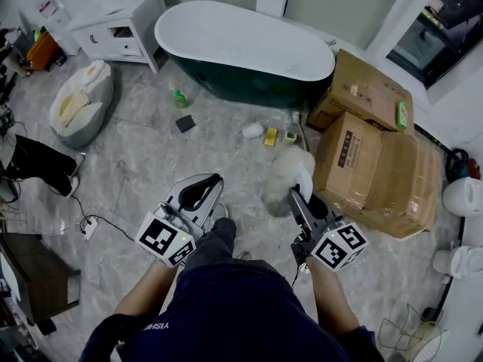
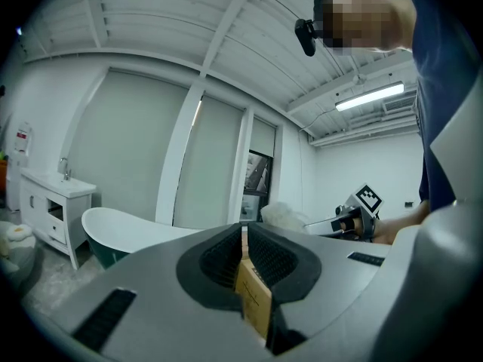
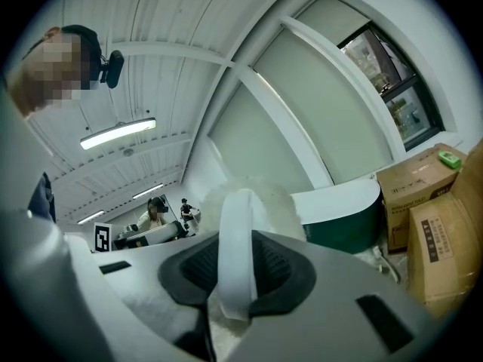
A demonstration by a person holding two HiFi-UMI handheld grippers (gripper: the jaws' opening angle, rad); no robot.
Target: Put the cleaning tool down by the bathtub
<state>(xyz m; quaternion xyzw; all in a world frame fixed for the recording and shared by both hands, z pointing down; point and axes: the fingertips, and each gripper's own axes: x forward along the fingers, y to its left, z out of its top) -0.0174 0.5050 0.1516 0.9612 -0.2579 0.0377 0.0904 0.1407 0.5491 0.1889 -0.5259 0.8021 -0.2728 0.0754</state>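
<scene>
From above, a person stands on a grey marble floor with a gripper in each hand. The right gripper holds a fluffy white cleaning tool up off the floor. The tool is just beside a stack of cardboard boxes and well apart from the bathtub. The tub, white inside and dark green outside, stands ahead against the wall. Small bottles and cloths lie on the floor between the person and the tub. The left gripper carries nothing visible.

In the left gripper view, the jaws stand drawn together with only a thin slit between the black pads. A tan strip shows in the slit. I cannot tell whether it sits between the pads or lies beyond them. The tub is off to the left, next to a white vanity.

In the right gripper view, the jaws are clamped on the tool's white strap. The fluffy head rises behind the strap. The tub and boxes lie beyond to the right.
</scene>
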